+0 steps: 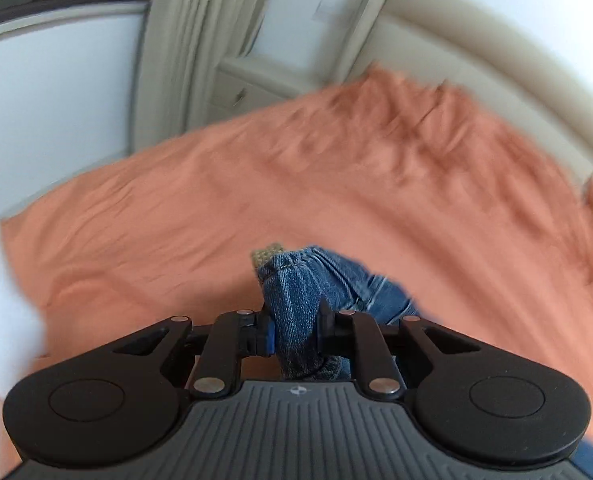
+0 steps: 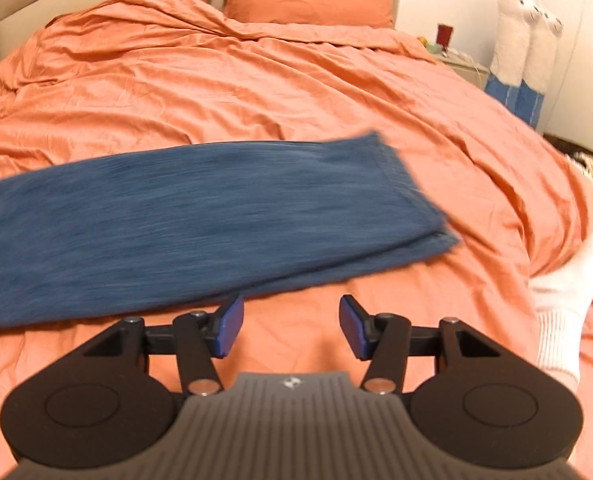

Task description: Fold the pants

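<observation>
The left hand-held gripper [image 1: 294, 326] is clamped narrow on a bunched wad of the pants [image 1: 296, 300], blue denim with what looks like a tan label patch at the top of the bunch. The right hand-held gripper [image 2: 291, 326] stands wide and empty above the orange duvet [image 2: 256, 80], just in front of the near edge of the pants [image 2: 176, 220], whose legs lie stacked and stretched across the bed with the hems toward the right.

Risks noted:
- The left grip holds a thick, crumpled gather rather than a flat edge. Layers may slip out unevenly and spoil the fold line.
- The right-hand end is unheld. If the left side is carried over alone, the legs could drag, twist or slide apart.
- The duvet is soft and deeply creased; it may ride along with the denim or leave the fold lumpy.
- A white-socked foot [image 2: 568, 288] lies near the hems and could catch the cloth.
- Both views are blurred, so the exact part gripped cannot be confirmed
</observation>
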Tool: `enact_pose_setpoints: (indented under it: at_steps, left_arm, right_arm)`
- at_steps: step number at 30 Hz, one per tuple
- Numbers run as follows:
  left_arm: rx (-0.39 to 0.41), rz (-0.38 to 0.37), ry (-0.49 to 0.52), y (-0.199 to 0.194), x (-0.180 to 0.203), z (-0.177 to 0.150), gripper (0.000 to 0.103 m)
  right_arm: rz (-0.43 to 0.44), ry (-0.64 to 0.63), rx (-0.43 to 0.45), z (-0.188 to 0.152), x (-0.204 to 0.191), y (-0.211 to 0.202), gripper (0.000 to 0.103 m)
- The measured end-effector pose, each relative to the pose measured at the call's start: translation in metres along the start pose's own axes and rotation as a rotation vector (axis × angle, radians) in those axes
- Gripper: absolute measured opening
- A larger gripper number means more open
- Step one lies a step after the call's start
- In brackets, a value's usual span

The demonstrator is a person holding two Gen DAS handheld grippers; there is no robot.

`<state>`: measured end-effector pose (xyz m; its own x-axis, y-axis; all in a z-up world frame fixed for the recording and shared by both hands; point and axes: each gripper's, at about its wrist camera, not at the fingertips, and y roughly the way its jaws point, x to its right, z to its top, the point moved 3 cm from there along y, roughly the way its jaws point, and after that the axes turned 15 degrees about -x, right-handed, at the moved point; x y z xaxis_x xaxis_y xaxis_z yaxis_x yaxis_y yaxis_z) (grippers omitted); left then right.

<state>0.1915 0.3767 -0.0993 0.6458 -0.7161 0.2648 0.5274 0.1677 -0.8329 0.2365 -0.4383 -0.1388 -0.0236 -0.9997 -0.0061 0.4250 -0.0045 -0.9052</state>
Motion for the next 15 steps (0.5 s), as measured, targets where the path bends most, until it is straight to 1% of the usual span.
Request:
enact_pose_setpoints:
  at_steps: [1, 3, 5, 6, 8, 9, 11, 13, 15]
  left_arm:
    - [-0.025, 0.013, -0.008, 0.011, -0.007, -0.004, 0.019]
    - [-0.027, 0.050, 0.020, 0.027, -0.009, -0.011, 0.020]
    - [-0.048, 0.074, 0.001, 0.039, -0.007, -0.012, 0.021]
    - [-0.060, 0.087, -0.003, 0.043, -0.006, -0.011, 0.024]
    - [-0.069, 0.131, 0.025, 0.046, -0.003, -0.008, 0.035]
    - [-0.056, 0.170, 0.053, 0.042, 0.000, -0.007, 0.045]
    - [-0.013, 0.221, 0.099, 0.030, 0.005, -0.009, 0.050]
    - [0.054, 0.264, 0.123, 0.014, 0.011, -0.010, 0.064]
    - [0.115, 0.271, 0.148, -0.002, 0.021, -0.010, 0.065]
  right_arm:
    - [0.010, 0.019, -0.005, 0.000, 0.004, 0.002, 0.049]
    - [0.038, 0.082, -0.013, 0.000, 0.015, 0.009, 0.048]
    - [0.064, 0.151, -0.013, 0.003, 0.025, 0.014, 0.047]
    - [0.073, 0.183, -0.013, 0.005, 0.032, 0.016, 0.047]
    - [0.094, 0.243, -0.011, 0.008, 0.047, 0.018, 0.046]
    - [0.116, 0.280, -0.003, 0.010, 0.056, 0.018, 0.046]
    - [0.160, 0.350, 0.018, 0.015, 0.072, 0.019, 0.046]
    - [0.202, 0.427, 0.038, 0.020, 0.090, 0.020, 0.046]
    - [0.244, 0.502, 0.064, 0.025, 0.108, 0.025, 0.043]
